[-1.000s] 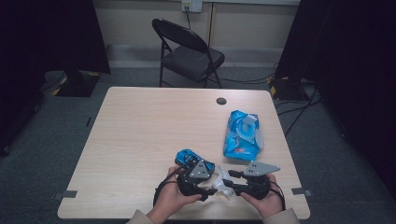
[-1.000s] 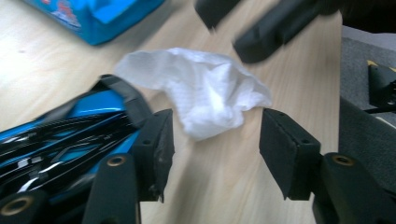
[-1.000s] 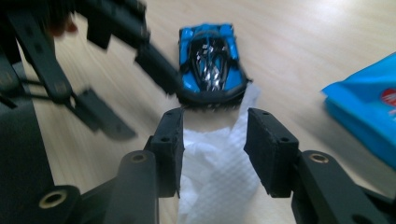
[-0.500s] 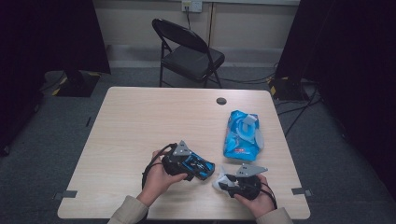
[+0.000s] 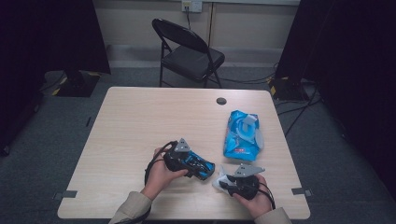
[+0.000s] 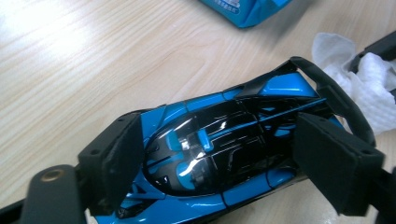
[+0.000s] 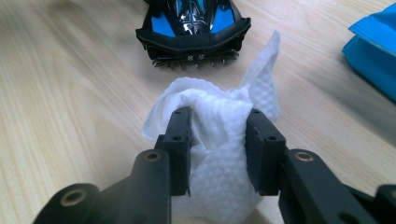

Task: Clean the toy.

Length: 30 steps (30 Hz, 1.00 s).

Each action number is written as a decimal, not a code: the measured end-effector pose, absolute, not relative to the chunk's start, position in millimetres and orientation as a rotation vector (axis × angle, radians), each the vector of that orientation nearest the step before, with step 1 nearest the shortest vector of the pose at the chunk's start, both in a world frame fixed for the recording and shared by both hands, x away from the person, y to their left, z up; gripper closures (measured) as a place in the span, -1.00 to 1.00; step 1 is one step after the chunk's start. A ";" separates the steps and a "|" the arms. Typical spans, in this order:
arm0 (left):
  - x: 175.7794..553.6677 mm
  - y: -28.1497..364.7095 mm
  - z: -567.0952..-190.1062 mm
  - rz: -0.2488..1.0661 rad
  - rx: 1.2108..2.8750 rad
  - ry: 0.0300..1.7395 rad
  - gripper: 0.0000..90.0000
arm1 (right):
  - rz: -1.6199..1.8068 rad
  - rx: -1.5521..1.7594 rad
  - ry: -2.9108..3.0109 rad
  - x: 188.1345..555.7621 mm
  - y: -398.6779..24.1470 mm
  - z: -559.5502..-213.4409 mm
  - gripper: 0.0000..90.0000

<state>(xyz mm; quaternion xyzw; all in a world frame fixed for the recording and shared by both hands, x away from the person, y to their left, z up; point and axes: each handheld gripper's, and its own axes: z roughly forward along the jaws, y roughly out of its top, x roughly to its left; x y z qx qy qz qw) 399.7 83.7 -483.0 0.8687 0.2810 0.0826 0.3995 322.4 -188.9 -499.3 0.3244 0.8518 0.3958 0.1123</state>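
Observation:
A blue and black toy car [image 5: 200,164] lies on the wooden table [image 5: 140,121] near its front edge. My left gripper [image 6: 224,161] straddles the car [image 6: 224,140]; its jaws have just been opening and the pads stand beside the bodywork, open. To the right, my right gripper [image 7: 218,149] is shut on a crumpled white wipe [image 7: 219,116]; its jaws have just been closing on it. The wipe [image 5: 219,178] rests on the table just behind the car's rear wing [image 7: 194,42]. The right gripper [image 5: 224,181] sits low by the front edge.
A blue pack of wipes [image 5: 243,135] with an open flap lies right of centre, behind the right hand. A round cable hole [image 5: 221,101] sits near the table's far edge. A black folding chair [image 5: 191,51] stands beyond the table.
The two hands, held together a second ago with the wipe against the car, have parted. The left hand carried the car leftwards and down onto the table; the right hand sank lower.

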 end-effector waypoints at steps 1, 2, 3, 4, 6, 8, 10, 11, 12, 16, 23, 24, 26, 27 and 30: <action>400.1 83.7 -483.2 0.208 2.198 0.709 -0.65 | 1.156 0.955 2.497 322.4 -188.5 -499.4 0.48; 400.5 83.7 -483.2 0.206 2.199 0.708 -0.66 | 1.150 0.954 2.496 322.5 -188.2 -499.3 0.50; 400.8 83.4 -483.5 0.205 2.199 0.709 -0.67 | 1.148 0.955 2.496 322.7 -188.0 -499.3 0.51; 401.4 83.2 -484.1 0.196 2.198 0.706 -0.68 | 1.145 0.956 2.496 322.9 -187.7 -499.2 0.52; 402.5 83.0 -486.3 0.183 2.181 0.717 -0.75 | 1.138 0.962 2.494 323.3 -187.0 -499.0 0.56; 402.4 82.9 -486.4 0.184 2.182 0.713 -0.76 | 1.132 0.979 2.491 324.0 -186.5 -498.5 0.62; 402.5 83.5 -486.5 0.184 2.182 0.714 -0.76 | 1.133 0.994 2.484 325.0 -185.9 -498.5 0.70; 402.7 83.8 -486.5 0.185 2.183 0.712 -0.76 | 1.131 1.009 2.477 325.7 -185.6 -498.3 0.72; 402.8 83.9 -486.5 0.185 2.183 0.712 -0.76 | 1.133 1.028 2.471 326.6 -185.2 -498.3 0.74; 403.4 84.6 -486.5 0.184 2.186 0.708 -0.76 | 1.112 1.048 2.418 331.4 -181.7 -496.3 0.79; 403.0 86.0 -487.4 0.195 2.179 0.700 -0.76 | 1.161 1.142 2.316 346.8 -175.0 -494.7 0.82; 402.7 86.0 -487.7 0.194 2.175 0.702 -0.76 | 1.159 1.149 2.313 348.9 -172.4 -496.6 0.82; 402.6 86.5 -487.9 0.197 2.174 0.701 -0.76 | 1.167 1.144 2.311 351.2 -168.4 -499.7 0.82; 402.7 86.7 -488.3 0.197 2.170 0.700 -0.76 | 1.167 1.144 2.312 351.8 -167.3 -500.6 0.83; 402.9 87.1 -488.0 0.197 2.174 0.702 -0.76 | 1.173 1.151 2.333 352.0 -164.1 -502.8 0.83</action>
